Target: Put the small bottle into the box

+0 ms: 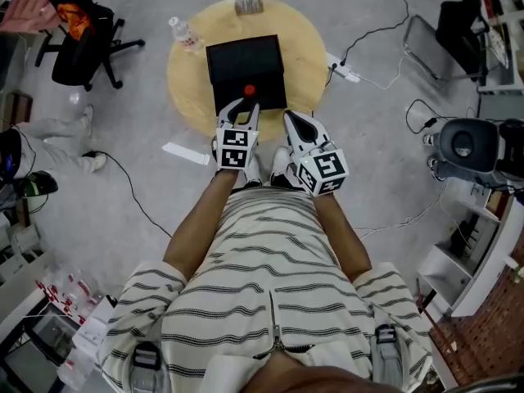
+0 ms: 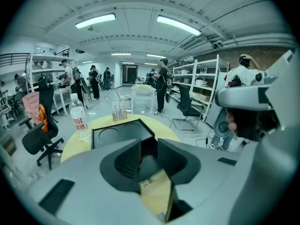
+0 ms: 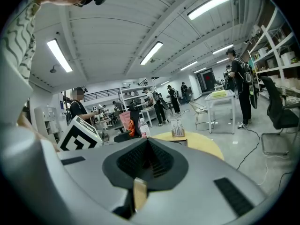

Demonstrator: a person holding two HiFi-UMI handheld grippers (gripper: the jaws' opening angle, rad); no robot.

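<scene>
A black box (image 1: 244,56) lies open on the round yellow table (image 1: 307,56). At the box's near edge shows the red cap of the small bottle (image 1: 249,91), just past the tips of my left gripper (image 1: 248,106). In the left gripper view the left gripper (image 2: 149,154) has its jaws apart, and a sliver of red (image 2: 140,160) shows low in the gap; the pads do not press on it. The box's tray (image 2: 117,134) has two round recesses. My right gripper (image 1: 288,119) hovers beside the left one at the table's near rim, with its jaws together and nothing between them (image 3: 147,156).
A clear water bottle (image 1: 184,33) and a small holder of tubes (image 1: 248,1) stand at the table's far side. An office chair (image 1: 82,31), floor cables, a power strip (image 1: 348,74) and shelving (image 1: 483,252) surround the table. Several people stand farther off.
</scene>
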